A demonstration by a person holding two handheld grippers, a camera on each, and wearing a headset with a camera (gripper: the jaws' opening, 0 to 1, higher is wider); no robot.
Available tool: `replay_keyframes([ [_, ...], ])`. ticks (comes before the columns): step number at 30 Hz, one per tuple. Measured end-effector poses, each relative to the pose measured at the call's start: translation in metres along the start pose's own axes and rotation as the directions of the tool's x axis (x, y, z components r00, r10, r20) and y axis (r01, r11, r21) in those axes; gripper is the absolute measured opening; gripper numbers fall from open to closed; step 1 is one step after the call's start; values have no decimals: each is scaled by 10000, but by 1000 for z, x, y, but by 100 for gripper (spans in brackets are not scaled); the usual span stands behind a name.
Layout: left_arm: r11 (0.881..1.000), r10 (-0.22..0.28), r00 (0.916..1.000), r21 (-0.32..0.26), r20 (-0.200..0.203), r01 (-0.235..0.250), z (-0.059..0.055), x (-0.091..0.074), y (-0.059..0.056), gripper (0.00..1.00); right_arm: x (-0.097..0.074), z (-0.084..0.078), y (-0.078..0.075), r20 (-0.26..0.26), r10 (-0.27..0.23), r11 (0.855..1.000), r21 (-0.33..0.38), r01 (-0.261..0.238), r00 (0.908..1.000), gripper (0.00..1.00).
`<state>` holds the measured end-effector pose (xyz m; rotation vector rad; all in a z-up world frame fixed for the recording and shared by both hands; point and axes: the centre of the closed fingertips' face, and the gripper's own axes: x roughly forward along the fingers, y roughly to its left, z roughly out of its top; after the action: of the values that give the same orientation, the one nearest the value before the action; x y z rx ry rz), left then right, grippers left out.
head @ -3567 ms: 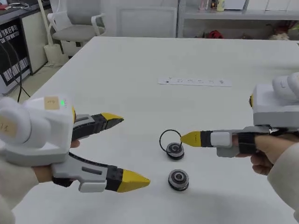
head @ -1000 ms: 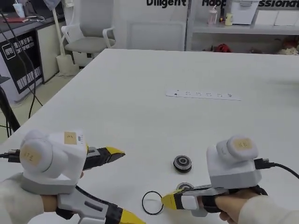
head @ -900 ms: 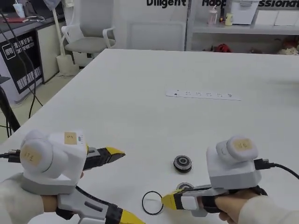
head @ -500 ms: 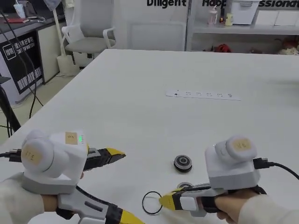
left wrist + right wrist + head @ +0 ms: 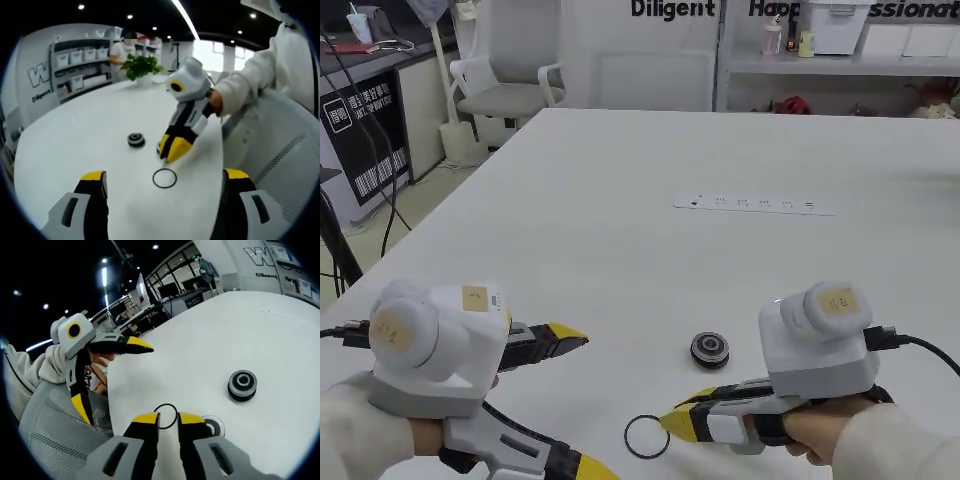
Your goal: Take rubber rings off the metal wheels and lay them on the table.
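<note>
We see a big white table. Our left gripper is near the front edge, with its claw wide open and nothing in it. Our right gripper has a narrow claw with just a small gap, and it holds nothing. A long white power strip lies far back on the table. One metal wheel sits near the right gripper and seems to have black rubber around it. A second wheel peeks out just under the right claw, and we think it looks bare. One thin black rubber ring lies flat on the table, just beside the right claw's tip but not touching it. We think the wheel with rubber comes next. To do it well, we should hold that wheel tight with the left claw so it can't roll. Then we pinch only the rubber edge with the right tips and peel slowly, so it doesn't snap away. On the back wall we can read "Diligent". The stickers on the grippers are too small to read.
</note>
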<state>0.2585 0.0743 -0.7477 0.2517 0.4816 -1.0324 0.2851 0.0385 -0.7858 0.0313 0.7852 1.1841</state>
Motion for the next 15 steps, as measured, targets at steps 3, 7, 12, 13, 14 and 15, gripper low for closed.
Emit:
replay_keyframes([
  [3,10000,8,10000,-18,20,-8,0,0,0,97,-5,7,-2,225,-112,9998,-138,115,9997,13],
  [7,10000,-2,10000,-38,42,2,1,0,0,97,-11,16,-1,464,-140,9994,-304,154,9988,16],
  [12,10000,-13,10000,-51,63,13,1,-1,0,96,-20,26,0,729,-195,9980,-585,238,9971,18],
  [13,10000,-13,10000,-54,69,13,1,-1,-1,96,-22,28,0,786,-209,9976,-637,259,9967,19],
  [14,10000,-15,10000,-54,83,16,2,-1,-1,96,-24,30,-1,838,-238,9972,-683,295,9962,19],
  [15,10000,-14,10000,-51,92,15,2,-1,-1,96,-26,33,-2,911,-295,9964,-771,366,9954,19],
])
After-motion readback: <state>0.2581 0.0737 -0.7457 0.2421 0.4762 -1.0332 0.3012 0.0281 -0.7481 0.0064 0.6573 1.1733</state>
